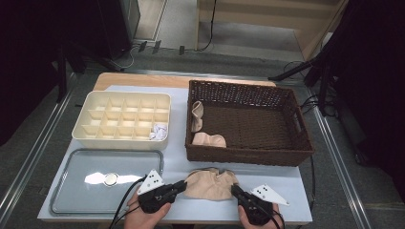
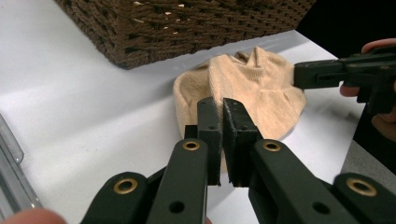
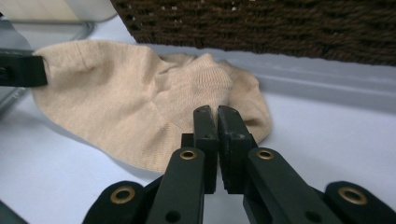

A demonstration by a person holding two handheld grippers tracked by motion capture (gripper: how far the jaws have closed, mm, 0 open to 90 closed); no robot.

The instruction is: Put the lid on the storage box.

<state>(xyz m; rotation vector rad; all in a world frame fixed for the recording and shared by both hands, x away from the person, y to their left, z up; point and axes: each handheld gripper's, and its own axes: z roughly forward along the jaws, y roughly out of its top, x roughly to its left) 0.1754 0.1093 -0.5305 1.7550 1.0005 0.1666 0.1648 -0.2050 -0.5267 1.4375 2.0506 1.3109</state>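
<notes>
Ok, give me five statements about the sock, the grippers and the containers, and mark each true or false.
1. The sock lies on the table in front of the basket. True.
2. The left gripper is at the sock's left edge, the right gripper at its right edge. True.
3. The basket holds nothing. False: two beige socks lie at its left end.
4. The divided box stands right of the basket. False: it stands left of it.
5. A tray lies in front of the box. True.

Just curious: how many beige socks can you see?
3: one on the table between the two grippers, two in the basket's left end. None looks hidden.
</notes>
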